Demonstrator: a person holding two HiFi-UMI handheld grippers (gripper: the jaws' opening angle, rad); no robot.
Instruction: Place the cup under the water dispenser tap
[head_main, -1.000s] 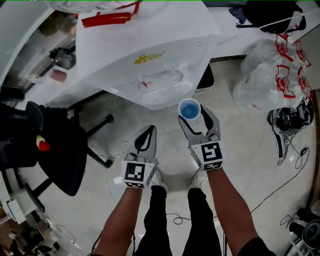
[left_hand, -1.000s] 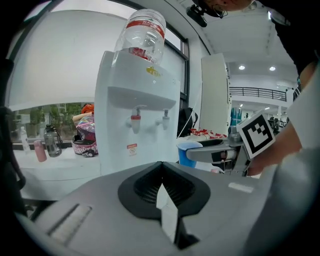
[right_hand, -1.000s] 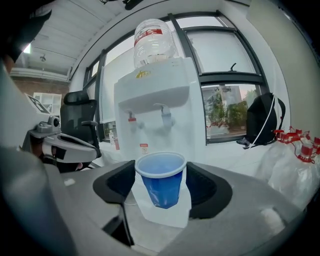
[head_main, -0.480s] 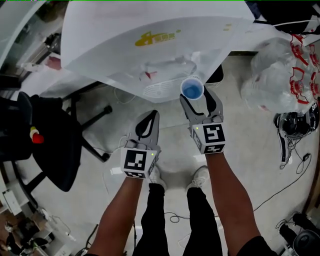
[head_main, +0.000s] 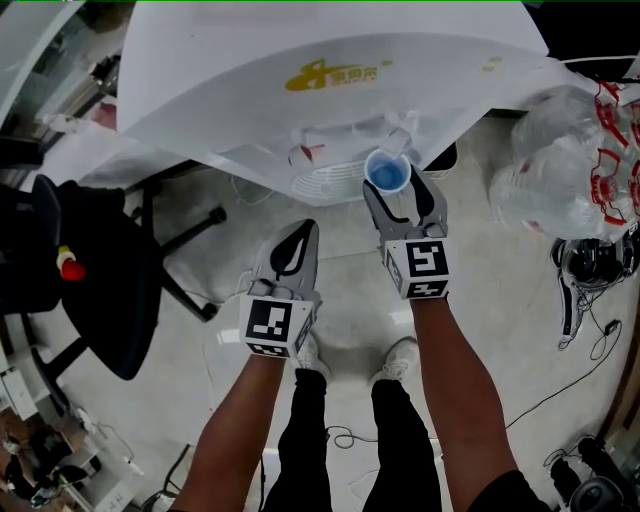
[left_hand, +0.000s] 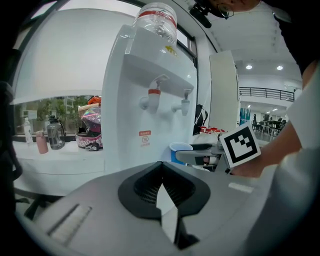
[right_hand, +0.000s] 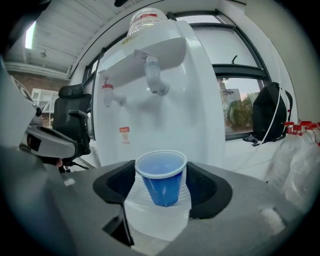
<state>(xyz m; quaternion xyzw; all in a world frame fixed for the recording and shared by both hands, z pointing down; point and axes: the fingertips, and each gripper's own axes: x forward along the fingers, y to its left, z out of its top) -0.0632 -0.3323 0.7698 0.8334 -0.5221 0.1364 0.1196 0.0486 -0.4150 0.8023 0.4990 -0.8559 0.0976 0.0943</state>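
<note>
The right gripper (head_main: 397, 192) is pinching the one blue cup (right_hand: 161, 180) near the water dispenser's (head_main: 330, 110) front edge, lower than its two taps (right_hand: 154, 75), over open floor (head_main: 480, 260), while the left gripper (head_main: 293, 238) is hanging pressed together, empty.

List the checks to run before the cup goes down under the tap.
1. Grip: the right gripper has both jaws pressed on the blue cup: ok.
2. The cup is upright with its mouth up: ok.
3. The cup is lined up under the plain white tap: cannot tell. It sits lower than the spout and close to it, but the depth is unclear.
4. The drip tray is bare where it shows: ok.
5. The left gripper is shut, empty and back from the water dispenser: ok.
</note>
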